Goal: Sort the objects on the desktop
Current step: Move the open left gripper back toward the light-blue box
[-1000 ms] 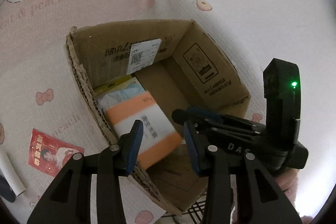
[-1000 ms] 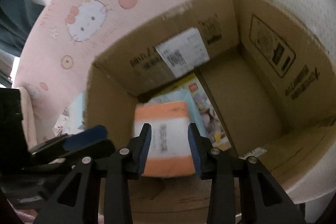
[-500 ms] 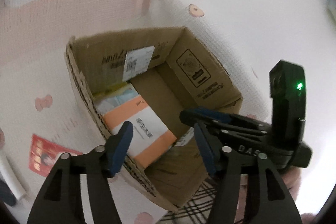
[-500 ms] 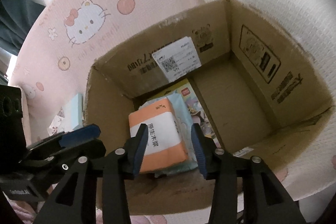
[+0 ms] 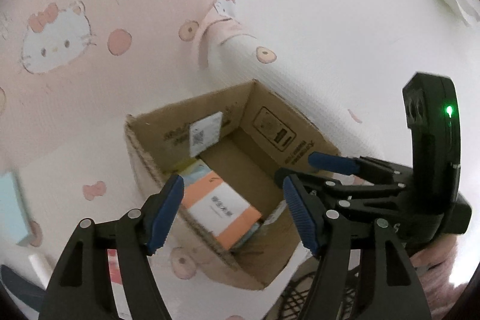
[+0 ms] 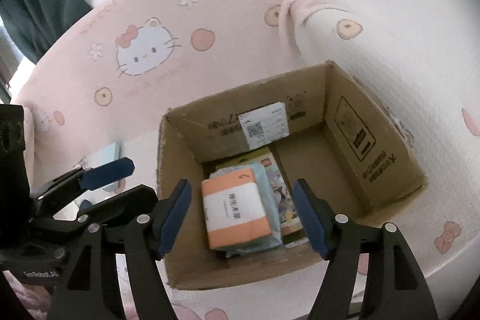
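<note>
A big pink blanket (image 6: 90,74) with a white cat drawn on it covered the whole surface. On it sat an open cardboard box (image 6: 387,167), and a white label (image 6: 265,125) was stuck on the box's far inside wall.

Down in the box, on its left side, lay an orange and white pack (image 6: 237,212). It lay on top of a light blue pack (image 6: 271,194) and a flat book with pictures (image 6: 282,176). The rest of the box floor was bare.

The right gripper (image 6: 243,215) hung above the box. Its blue fingers (image 6: 172,218) were opening wide, and they gripped nothing. The orange pack showed between them but lay far below, untouched.

The left gripper (image 5: 232,215) hung over the box too. Its jaws were opening as well, and nothing was in them.

A small light blue thing (image 6: 109,153) lay on the blanket left of the box.
</note>
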Demonstrator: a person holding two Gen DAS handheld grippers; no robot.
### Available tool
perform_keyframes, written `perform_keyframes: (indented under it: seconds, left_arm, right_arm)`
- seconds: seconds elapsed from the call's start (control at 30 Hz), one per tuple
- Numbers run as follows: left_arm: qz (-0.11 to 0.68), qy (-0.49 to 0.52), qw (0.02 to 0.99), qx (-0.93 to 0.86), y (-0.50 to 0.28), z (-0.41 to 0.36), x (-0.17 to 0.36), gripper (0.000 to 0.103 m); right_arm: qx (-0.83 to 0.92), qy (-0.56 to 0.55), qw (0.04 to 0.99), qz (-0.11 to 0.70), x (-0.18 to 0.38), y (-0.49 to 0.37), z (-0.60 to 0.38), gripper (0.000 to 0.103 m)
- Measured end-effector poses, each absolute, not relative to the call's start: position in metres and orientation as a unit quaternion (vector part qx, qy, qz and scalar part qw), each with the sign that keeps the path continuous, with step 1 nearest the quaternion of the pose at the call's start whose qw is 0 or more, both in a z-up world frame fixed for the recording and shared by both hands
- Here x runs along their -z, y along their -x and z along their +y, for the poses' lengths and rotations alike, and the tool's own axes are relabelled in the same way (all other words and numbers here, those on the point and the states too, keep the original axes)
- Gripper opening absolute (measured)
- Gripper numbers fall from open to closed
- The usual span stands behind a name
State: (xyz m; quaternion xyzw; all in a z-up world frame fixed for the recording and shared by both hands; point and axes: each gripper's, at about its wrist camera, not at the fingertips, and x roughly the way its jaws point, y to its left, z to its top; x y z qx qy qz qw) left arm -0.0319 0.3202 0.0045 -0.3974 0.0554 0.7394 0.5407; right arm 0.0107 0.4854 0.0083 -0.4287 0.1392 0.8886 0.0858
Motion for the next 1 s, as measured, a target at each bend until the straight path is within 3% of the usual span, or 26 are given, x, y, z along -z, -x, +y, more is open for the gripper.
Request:
perform_keyframes:
  seconds: [0.4,0.73,1.0]
  left_arm:
    - [0.039,0.407,0.499,-0.764,0.070,0.236,0.010,0.073]
    - [-0.027,0.452,0.395,-0.799,0.133,0.127,0.057,0.073]
    - [-0.036,0.471,0.313,-0.824,0.167,0.078,0.087,0.073]
  right_arm:
    - [-0.881,0.457,0.024,0.115,0.001,0.024,0.406,0.070]
    - [-0.867,0.491,-0.069,0.048,0.024,0.084,0.295,0.070]
    - [-0.848,0.513,-0.129,0.022,0.055,0.126,0.242,0.070]
